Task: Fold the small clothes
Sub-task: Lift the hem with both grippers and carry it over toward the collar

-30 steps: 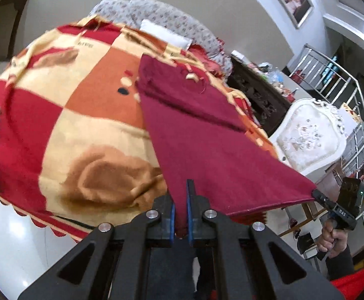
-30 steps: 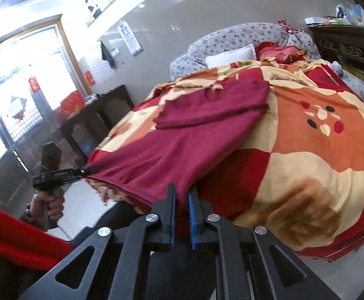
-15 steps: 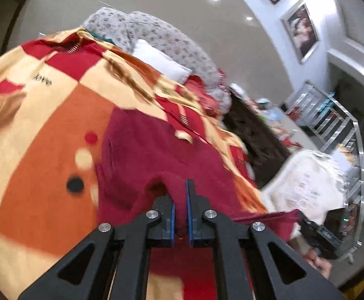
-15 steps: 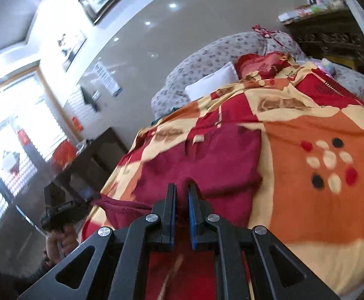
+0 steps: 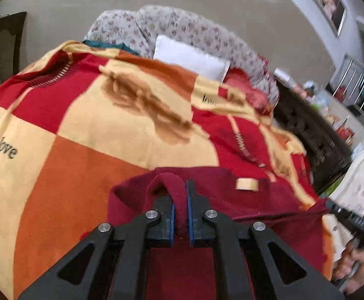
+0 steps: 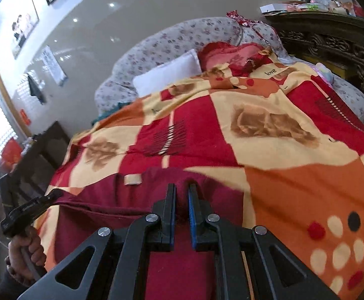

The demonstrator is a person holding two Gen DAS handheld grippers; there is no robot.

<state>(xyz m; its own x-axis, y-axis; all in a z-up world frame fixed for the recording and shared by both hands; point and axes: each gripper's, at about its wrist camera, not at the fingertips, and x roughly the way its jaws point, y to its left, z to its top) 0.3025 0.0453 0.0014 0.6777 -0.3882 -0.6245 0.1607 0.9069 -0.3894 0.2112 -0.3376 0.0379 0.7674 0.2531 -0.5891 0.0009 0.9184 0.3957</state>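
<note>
Two corners are pinched: our left gripper [image 5: 180,210] and right gripper [image 6: 181,210] each clamp a hem corner of the maroon garment [image 5: 269,200], which lies on the patchwork blanket [image 5: 94,125]. We should lower both corners level onto the collar edge near the label [image 6: 132,179], keeping the hem taut.

I count two grippers, the left gripper [image 5: 180,208] and the right gripper [image 6: 182,208], each pinching one dark red garment [image 5: 257,200]. Under them lies one checked blanket [image 5: 94,125]. Ahead of my left gripper I see one white pillow [image 5: 189,61]. On the wall beyond hang two framed pictures [image 6: 25,28].
</note>
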